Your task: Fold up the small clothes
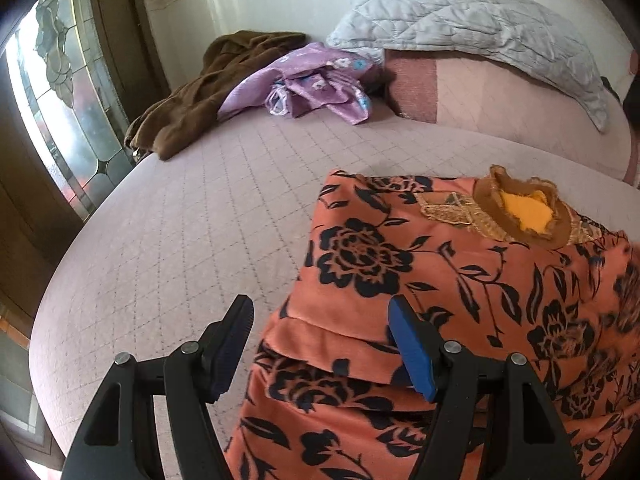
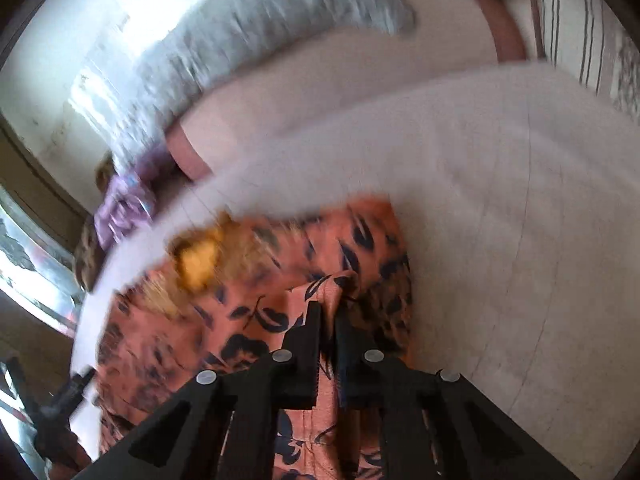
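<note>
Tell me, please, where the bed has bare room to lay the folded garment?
Bare quilted mattress lies between the orange floral garment and the brown garment and purple cloth; more lies right of the orange garment. The head end is crowded by the grey quilt.

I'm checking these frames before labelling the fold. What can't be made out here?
- Right wrist view: motion blur smears the orange dress and pillow.
- Right hand-held gripper: shut on the dress; the grip depth is hidden.
- Left wrist view: the dress's hem is cut off by the edge behind the open left hand-held gripper.
</note>
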A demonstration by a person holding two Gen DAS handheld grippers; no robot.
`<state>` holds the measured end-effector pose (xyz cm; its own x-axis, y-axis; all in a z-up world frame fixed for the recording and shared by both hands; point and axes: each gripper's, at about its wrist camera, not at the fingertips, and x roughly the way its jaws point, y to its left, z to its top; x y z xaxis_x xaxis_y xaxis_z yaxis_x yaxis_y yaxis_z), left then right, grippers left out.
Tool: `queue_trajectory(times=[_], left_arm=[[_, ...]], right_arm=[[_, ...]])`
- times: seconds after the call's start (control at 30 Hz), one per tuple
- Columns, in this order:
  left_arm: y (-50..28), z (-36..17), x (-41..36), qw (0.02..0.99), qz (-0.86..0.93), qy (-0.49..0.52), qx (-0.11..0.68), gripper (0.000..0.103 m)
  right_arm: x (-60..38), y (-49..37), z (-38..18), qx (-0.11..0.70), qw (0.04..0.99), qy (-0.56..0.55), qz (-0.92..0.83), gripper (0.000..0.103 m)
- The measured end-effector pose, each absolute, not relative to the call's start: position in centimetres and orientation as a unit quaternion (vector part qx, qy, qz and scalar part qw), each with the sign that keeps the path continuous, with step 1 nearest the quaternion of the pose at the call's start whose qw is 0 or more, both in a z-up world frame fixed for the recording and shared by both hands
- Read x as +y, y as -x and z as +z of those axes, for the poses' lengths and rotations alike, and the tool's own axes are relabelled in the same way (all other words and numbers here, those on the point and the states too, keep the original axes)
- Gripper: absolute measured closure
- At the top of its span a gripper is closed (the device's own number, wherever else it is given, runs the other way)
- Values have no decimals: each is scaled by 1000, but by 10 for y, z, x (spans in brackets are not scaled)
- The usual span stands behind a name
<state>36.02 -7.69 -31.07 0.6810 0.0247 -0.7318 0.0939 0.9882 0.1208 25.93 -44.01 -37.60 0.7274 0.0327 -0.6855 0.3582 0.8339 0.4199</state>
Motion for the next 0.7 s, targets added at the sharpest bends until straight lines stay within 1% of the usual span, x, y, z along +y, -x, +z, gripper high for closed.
queue_trajectory(times=[0.07,0.13,0.2,0.27,0.3,0.33,0.37,0.43,0.5,0.53,0.63,0.7], left_arm=[[-357,-311,-84,915,-25,-80,395,32],[-356,-317,-91,911,-31,-89,402,32],[-358,-328,-99,901,-34,-101,420,32],[-359,-336,-104,895,-31,-116,431,32],[-359,-337,-105,894,-29,-121,430,32],[-358,-335,-105,896,-30,-119,426,32],[-356,-331,-104,899,-33,-115,422,32],[-352,-320,-103,907,-44,-99,406,32],[-350,-316,-104,910,-46,-99,399,30],[-352,-320,-106,906,-44,-102,409,29],[-361,-343,-111,881,-47,-118,456,29],[-358,-344,-114,882,-44,-135,449,29]], right_arm=[[-442,-252,-356,321,902,-273,-93,98],[-447,-249,-349,301,910,-262,-117,98],[-455,-256,-359,317,904,-248,-143,98],[-467,-264,-386,362,882,-246,-175,98],[-474,-265,-398,380,868,-266,-176,98],[-478,-263,-401,380,862,-288,-173,98],[-476,-260,-394,363,869,-299,-154,98],[-458,-259,-369,327,895,-286,-101,95],[-434,-263,-354,316,906,-278,-43,94],[-420,-268,-353,320,907,-272,-19,94],[-384,-293,-374,372,899,-233,-2,94],[-371,-315,-407,440,873,-210,-14,93]])
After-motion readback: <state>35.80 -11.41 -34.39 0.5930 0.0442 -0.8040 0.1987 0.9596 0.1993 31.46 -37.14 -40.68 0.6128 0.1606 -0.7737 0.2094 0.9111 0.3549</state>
